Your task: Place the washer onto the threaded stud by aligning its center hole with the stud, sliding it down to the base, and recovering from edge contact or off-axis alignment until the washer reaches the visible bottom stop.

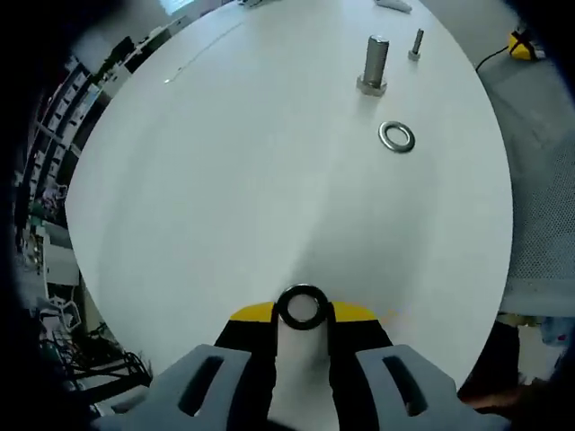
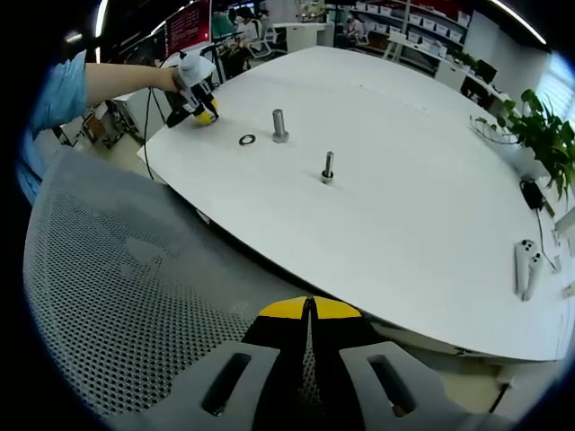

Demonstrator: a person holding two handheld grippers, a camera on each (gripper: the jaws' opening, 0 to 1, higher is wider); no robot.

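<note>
My left gripper (image 1: 302, 310) is shut on a dark ring washer (image 1: 302, 307), held upright at the yellow jaw tips low over the near part of the white table (image 1: 225, 180). Far ahead to the right stands a thick threaded stud (image 1: 375, 63) on a hex base. A thinner stud (image 1: 416, 43) stands just beyond it. A second, silver washer (image 1: 396, 136) lies flat in front of the thick stud. The right gripper view shows the thick stud (image 2: 279, 126), flat washer (image 2: 247, 140) and thin stud (image 2: 328, 167). My right gripper (image 2: 310, 310) is shut and holds nothing.
A grey mesh chair back (image 2: 117, 296) lies under the right gripper, off the table edge. A person's hand and blue sleeve (image 2: 72, 90) hold the left gripper (image 2: 205, 114) at the table's far left. A white controller (image 2: 526, 260) and a plant (image 2: 539, 135) are at the right.
</note>
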